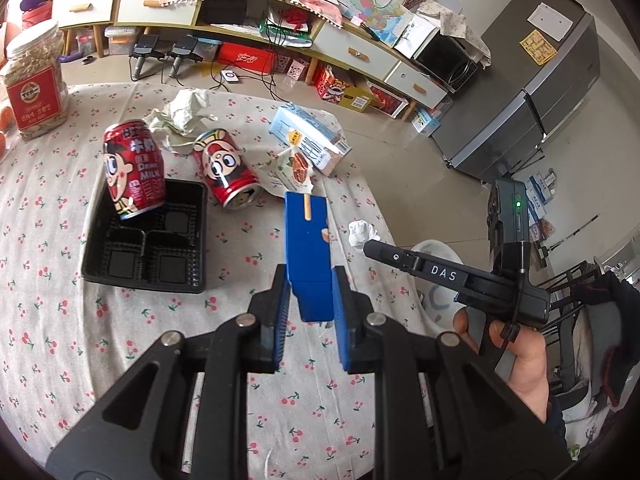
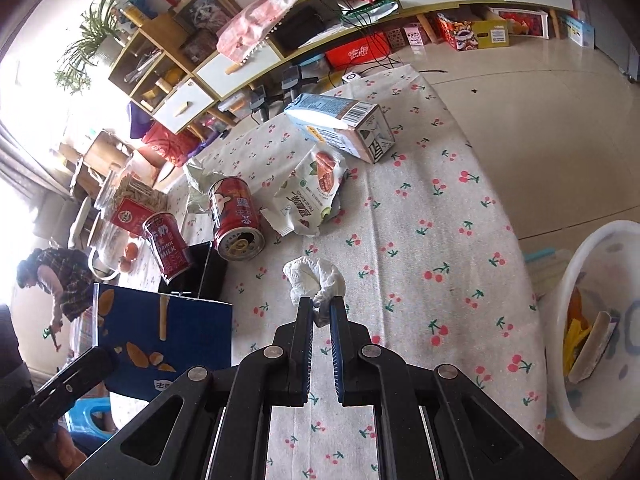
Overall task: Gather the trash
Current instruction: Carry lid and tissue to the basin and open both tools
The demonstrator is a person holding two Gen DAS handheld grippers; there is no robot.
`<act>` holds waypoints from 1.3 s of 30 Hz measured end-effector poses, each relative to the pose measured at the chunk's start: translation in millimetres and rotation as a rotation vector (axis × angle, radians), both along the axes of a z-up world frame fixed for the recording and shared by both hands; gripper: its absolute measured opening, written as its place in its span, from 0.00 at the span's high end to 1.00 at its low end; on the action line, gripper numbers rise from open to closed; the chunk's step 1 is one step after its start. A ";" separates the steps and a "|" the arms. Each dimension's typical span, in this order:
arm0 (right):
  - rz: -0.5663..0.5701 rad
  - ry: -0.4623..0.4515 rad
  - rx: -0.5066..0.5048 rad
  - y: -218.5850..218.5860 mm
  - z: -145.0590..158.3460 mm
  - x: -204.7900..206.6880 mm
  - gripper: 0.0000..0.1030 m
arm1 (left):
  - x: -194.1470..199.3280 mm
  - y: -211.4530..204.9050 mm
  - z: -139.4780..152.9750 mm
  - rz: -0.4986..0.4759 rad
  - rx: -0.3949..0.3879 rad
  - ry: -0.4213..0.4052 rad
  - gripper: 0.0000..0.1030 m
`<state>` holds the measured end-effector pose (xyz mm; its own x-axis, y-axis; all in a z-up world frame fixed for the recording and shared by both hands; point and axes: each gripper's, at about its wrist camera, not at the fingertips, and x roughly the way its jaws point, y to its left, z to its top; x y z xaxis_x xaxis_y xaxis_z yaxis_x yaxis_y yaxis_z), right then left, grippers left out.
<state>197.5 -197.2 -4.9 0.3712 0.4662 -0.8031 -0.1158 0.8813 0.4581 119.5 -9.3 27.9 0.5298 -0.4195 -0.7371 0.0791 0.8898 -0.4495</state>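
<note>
the left tool point(image 1: 312, 296) is clamped on a rigid blue carton point(image 1: 308, 248), flat-sided and printed with a biscuit stick, held upright over the near part of the tabletop point(image 1: 48, 320). the right tool point(image 2: 320, 312) is pinched tight on a crumpled white tissue wad point(image 2: 314, 276), soft and creased, held near the right edge of the tabletop.

the tabletop carries a woven cloth, off-white with small red cherry print. left of the carton lies a black plastic tray point(image 1: 148, 248), ribbed, with moulded compartments. a red drink can point(image 1: 134, 168) leans in the tray's far left corner. a second red can point(image 1: 226, 172) lies on its side just beyond the tray's far right corner. past it lies a glossy snack wrapper point(image 2: 308, 196), torn and flattened, then a pale blue milk carton point(image 2: 340, 120) on its side near the far right corner. a crumpled pale paper point(image 1: 180, 112) sits behind the cans. a clear jar point(image 1: 34, 80) of seeds stands at the far left edge.

off the right edge, a white plastic basin point(image 2: 576, 320) on the tiled floor point(image 2: 520, 92) holds scraps. a long low cabinet point(image 1: 360, 52) with white drawers lines the far wall; a grey refrigerator point(image 1: 532, 92) stands at its right end.
</note>
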 end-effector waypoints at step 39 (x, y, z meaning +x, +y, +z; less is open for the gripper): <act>-0.579 0.057 0.127 -277.8 17.5 -48.7 0.88 | 49.2 -246.9 -58.7 -0.308 0.037 0.066 0.61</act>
